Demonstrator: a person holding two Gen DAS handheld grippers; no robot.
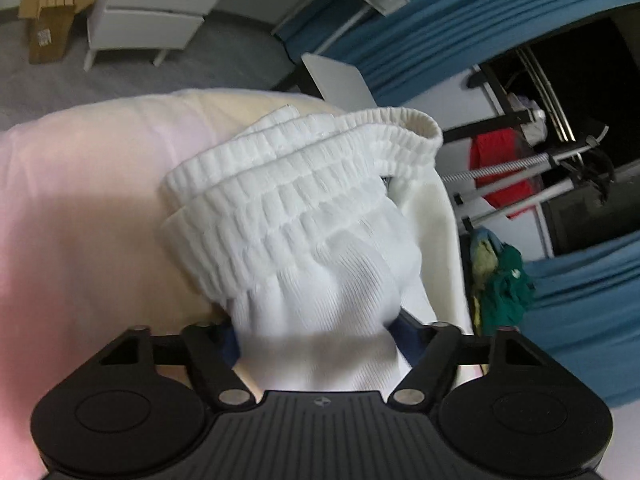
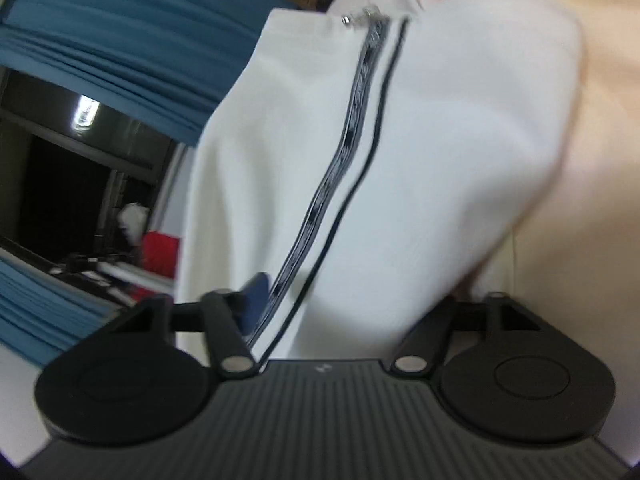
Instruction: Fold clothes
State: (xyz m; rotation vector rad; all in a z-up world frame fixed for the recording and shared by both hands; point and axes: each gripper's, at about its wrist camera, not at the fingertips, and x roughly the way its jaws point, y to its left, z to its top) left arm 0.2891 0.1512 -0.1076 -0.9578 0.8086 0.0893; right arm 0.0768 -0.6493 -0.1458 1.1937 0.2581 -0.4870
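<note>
Two grippers, one white garment (image 1: 320, 240), mid-fold above the bed (image 1: 88, 208).
My left gripper (image 1: 320, 340) pinches bunched cloth below the waistband (image 1: 304, 148); my right gripper (image 2: 352, 312) clamps the striped (image 2: 340, 152) side. Next: lay it flat ahead.

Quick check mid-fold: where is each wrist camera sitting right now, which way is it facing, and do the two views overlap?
Left wrist: on the left gripper, looking along its fingers at the white garment's ribbed elastic band over a cream surface; only the gripper's black body shows.
Right wrist: on the right gripper, facing white cloth with a dark patterned stripe; only the gripper shows.
Shared: white cloth between the jaws, blue curtains, a red item behind.
</note>
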